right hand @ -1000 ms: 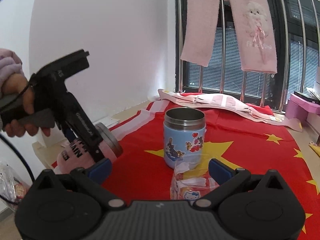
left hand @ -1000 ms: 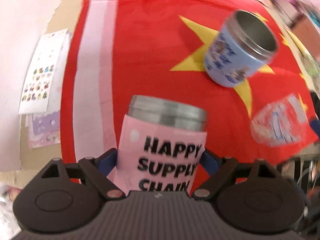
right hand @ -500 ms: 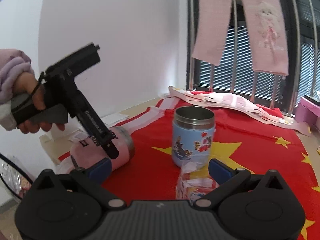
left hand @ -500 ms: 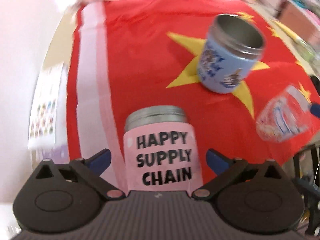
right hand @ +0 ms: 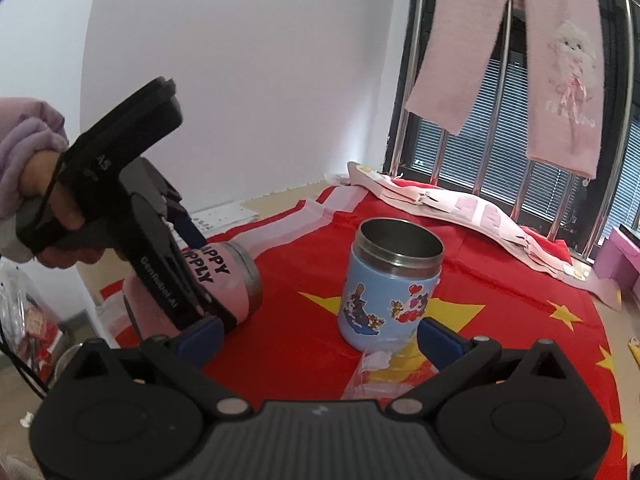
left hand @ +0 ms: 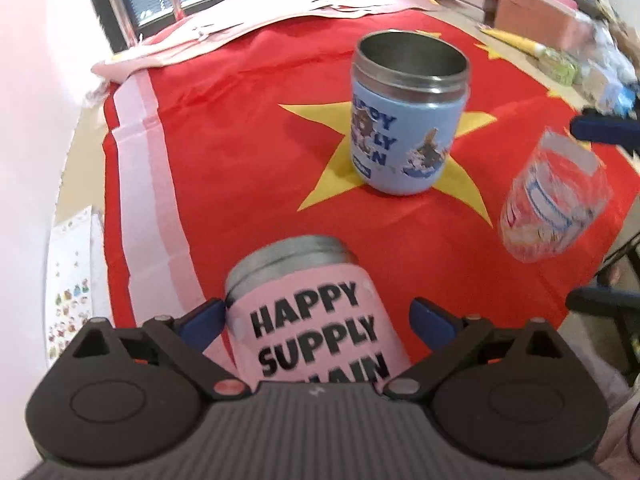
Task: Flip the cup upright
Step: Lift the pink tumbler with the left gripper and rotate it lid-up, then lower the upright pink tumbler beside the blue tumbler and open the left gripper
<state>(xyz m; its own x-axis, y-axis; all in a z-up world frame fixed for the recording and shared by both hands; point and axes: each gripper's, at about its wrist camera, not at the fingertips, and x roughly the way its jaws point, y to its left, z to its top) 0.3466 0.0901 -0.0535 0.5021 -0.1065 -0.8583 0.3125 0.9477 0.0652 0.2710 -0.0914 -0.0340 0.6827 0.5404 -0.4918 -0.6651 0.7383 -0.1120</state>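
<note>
A pink steel cup (left hand: 316,320) printed "HAPPY SUPPLY CHAIN" lies on its side on the red flag cloth (left hand: 248,152), mouth pointing away from me. My left gripper (left hand: 316,322) is open around it: the left fingertip is at its side and the right one stands clear of it. The right wrist view shows the cup (right hand: 224,284) lying under the left gripper (right hand: 188,276). My right gripper (right hand: 316,338) is open and empty, in front of an upright blue cup (right hand: 390,284) that also shows in the left wrist view (left hand: 406,116).
A crumpled clear plastic wrapper (left hand: 554,208) lies right of the blue cup, just ahead of the right gripper (right hand: 384,372). Sticker sheets (left hand: 70,276) lie off the cloth at left. A pink folded garment (right hand: 452,204) and window bars stand at the back.
The left gripper's jaws have opened and the pink cup has gone from held tilted in the air to lying on the cloth. The right gripper has stayed open.
</note>
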